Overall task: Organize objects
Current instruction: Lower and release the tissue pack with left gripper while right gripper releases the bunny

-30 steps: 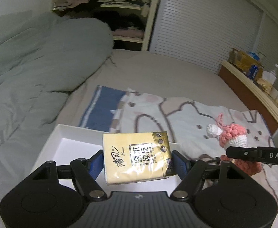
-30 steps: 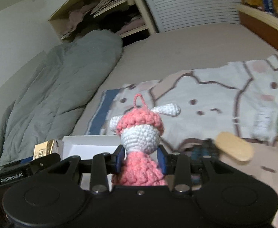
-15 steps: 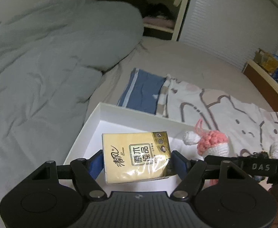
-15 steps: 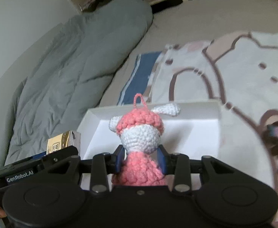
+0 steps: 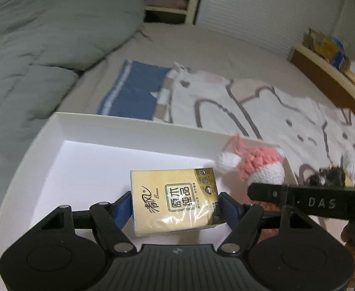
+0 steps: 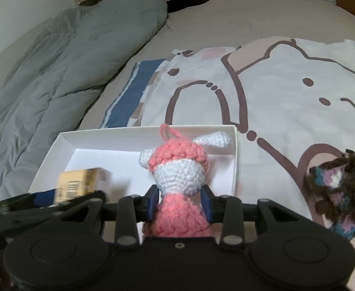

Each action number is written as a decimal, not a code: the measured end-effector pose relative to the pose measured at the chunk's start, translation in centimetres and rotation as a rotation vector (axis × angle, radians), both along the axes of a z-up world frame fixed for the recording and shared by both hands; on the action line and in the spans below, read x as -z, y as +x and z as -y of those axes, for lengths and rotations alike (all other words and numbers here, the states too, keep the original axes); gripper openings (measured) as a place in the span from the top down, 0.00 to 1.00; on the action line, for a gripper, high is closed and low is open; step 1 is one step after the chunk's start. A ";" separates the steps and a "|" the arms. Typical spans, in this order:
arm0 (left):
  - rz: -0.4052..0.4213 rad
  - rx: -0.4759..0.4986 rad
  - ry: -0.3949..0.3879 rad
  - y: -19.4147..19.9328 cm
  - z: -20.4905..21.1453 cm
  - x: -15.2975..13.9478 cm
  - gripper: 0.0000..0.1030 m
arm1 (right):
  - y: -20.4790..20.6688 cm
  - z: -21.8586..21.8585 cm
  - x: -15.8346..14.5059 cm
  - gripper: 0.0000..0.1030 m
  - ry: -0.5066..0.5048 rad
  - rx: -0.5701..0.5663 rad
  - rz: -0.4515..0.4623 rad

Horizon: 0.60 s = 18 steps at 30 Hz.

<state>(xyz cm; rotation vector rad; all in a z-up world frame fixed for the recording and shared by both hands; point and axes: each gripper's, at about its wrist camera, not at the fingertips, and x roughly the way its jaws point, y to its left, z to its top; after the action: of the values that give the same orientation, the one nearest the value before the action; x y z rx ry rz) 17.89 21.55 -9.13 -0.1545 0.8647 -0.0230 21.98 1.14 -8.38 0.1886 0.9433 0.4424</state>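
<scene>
From the left wrist, the left tool [image 5: 175,205] grips one tissue pack [image 5: 175,200] over the one white box [image 5: 138,128]; letting go from this height, I judge, could land it on its edge. From the right wrist, the right tool [image 6: 180,202], its jaws just easing, clasps one crochet doll [image 6: 177,184] above the box's right end, and beside the tool lies one dark knitted piece [image 6: 342,191]; the doll might tumble over the wall.
</scene>
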 end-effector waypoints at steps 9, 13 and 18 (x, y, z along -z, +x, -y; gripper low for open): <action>-0.059 0.013 0.022 0.3 0.6 1.7 0.27 | -0.6 1.1 -0.9 0.55 0.026 -0.037 0.010; -0.059 0.028 0.010 0.2 1.0 2.1 0.26 | -1.3 1.5 -1.4 0.56 0.028 -0.061 0.020; -0.058 0.023 -0.020 0.1 0.9 1.6 0.25 | -1.8 1.6 -1.9 0.56 0.029 -0.076 0.026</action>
<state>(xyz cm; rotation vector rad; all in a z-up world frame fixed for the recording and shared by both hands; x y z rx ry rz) 17.98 20.61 -10.70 -0.1647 0.9243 -0.0488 20.18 -0.44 -6.46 0.1732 0.9210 0.5273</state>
